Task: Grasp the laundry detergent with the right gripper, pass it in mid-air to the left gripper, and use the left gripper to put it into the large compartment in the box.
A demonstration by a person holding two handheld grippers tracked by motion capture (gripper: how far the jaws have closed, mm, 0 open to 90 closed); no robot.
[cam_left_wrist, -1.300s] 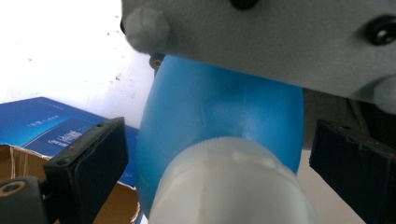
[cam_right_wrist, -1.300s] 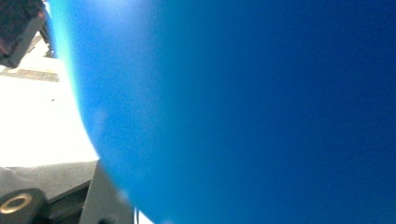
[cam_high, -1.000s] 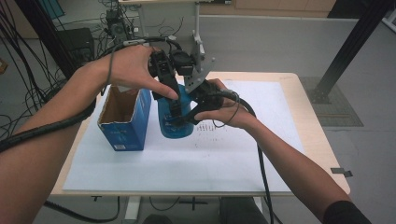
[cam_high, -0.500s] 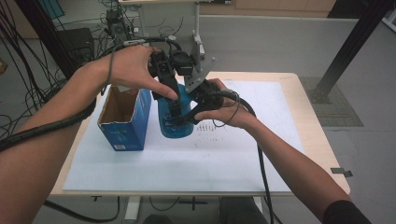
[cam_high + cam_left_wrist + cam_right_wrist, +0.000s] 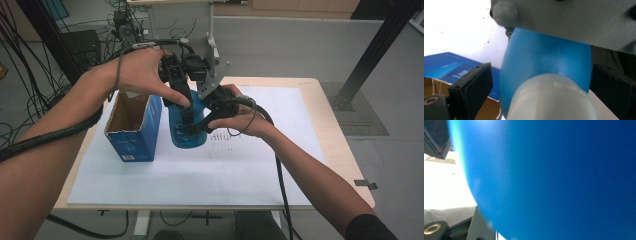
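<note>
open box: a blue cardboard box with its top flaps open and brown inside stands on the white paper sheet covering the bench, just beside the left fingers on their outer side; in the left gripper view its rim sits right under the left finger pad; a drift that way could snag a flap or tip the box;

left gripper: the left gripper comes down from above over the bottle's top; its fingers stand either side of the white ribbed cap and blue shoulder with a visible gap at the left pad, so I read them as open, not clamping; if they close off-centre the pad could skid off the rounded shoulder;

bottle: the blue rounded plastic bottle stands upright on the paper between the two grippers, directly below the left fingers and inside the right ones;

right gripper: the right gripper comes in from the side at the bottle's body; its fingers are closed on the blue wall, which fills its own view; the smooth curved plastic may rotate or slip in that hold if the cap is twisted hard;

main risk, as I judge it: a squeeze on the soft body with the cap loosened could push liquid out onto the paper; the two grippers crowd each other and could knock together
</note>
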